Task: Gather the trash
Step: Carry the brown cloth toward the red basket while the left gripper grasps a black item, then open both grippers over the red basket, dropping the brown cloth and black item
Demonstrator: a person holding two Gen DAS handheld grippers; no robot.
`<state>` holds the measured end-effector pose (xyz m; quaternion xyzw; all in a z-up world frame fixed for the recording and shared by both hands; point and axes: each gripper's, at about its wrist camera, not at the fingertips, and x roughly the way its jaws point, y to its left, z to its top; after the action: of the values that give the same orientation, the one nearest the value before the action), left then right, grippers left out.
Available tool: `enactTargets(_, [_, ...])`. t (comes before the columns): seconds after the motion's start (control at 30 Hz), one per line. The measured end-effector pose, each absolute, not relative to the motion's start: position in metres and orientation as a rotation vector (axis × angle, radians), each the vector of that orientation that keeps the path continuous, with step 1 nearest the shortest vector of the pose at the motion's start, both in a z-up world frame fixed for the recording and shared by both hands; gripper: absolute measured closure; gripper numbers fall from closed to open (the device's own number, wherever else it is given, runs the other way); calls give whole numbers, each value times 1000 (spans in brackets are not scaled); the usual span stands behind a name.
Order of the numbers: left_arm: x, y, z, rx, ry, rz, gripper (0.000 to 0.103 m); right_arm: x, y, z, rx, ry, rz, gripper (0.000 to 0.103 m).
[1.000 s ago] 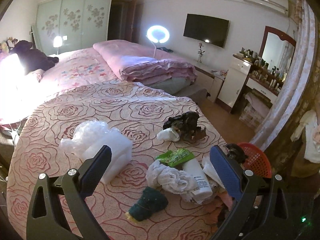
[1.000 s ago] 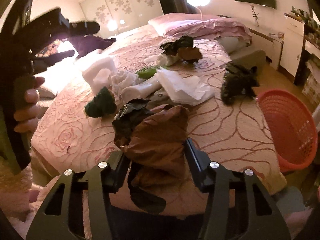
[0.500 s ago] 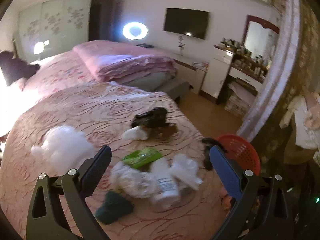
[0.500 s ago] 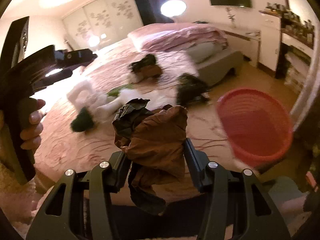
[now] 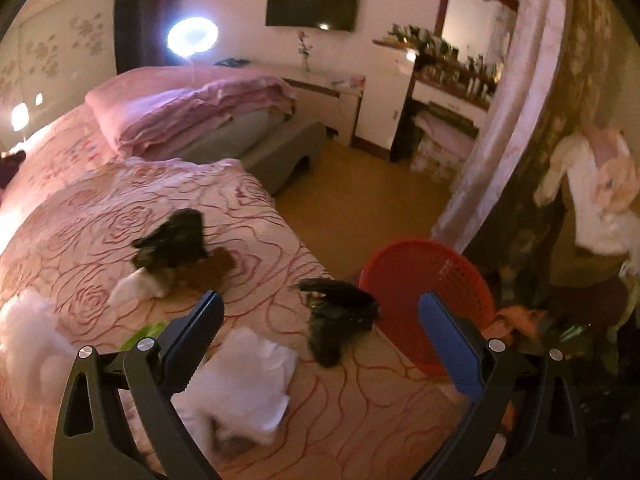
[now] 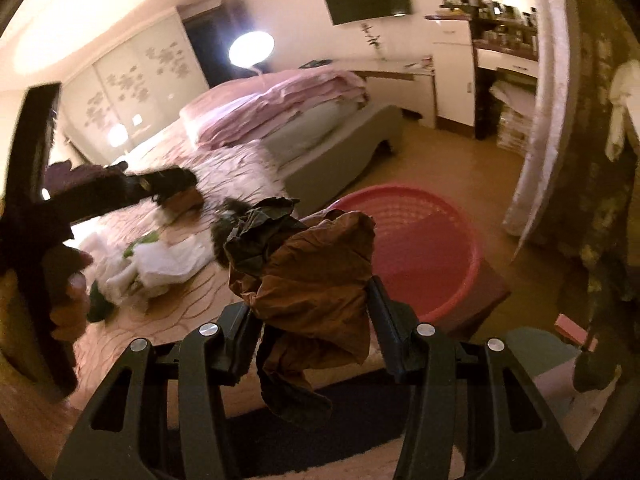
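The right gripper (image 6: 312,304) has its jaws clamped on a brown wrapper (image 6: 320,276); the red basket (image 6: 452,236) lies just ahead and right. The left gripper (image 5: 320,344), jaws apart, hangs empty over the bed (image 5: 100,216).

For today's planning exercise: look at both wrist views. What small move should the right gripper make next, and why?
Probably carry on toward the red basket until the load hangs over its mouth, then let go. The right gripper is shut on crumpled brown paper, and the basket sits on the floor beside the bed, just ahead of the paper. The left gripper is open and empty.
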<state>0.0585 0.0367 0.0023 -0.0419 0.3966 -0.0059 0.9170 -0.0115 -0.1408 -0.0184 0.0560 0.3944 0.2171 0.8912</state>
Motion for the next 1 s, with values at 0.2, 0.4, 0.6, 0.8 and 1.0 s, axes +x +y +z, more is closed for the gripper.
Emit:
enactTargets(0.2, [87, 22, -35, -40, 917, 6, 35, -8, -152, -22, 132, 814, 430, 54])
enactTargets(0.4, [94, 25, -60, -66, 989, -22, 68, -6, -154, -27, 148, 828, 417, 54])
enactTargets(0.6, [86, 35, -50, -104, 938, -27, 71, -1, -156, -27, 153, 830, 416, 54])
enactTargets(0.8, [75, 37, -24, -124, 876, -27, 71, 1, -150, -19, 141, 807, 420, 54])
enactTargets(1.0, [74, 20, -12, -102, 847, -70, 71, 7, -148, -7, 138, 780, 406, 54])
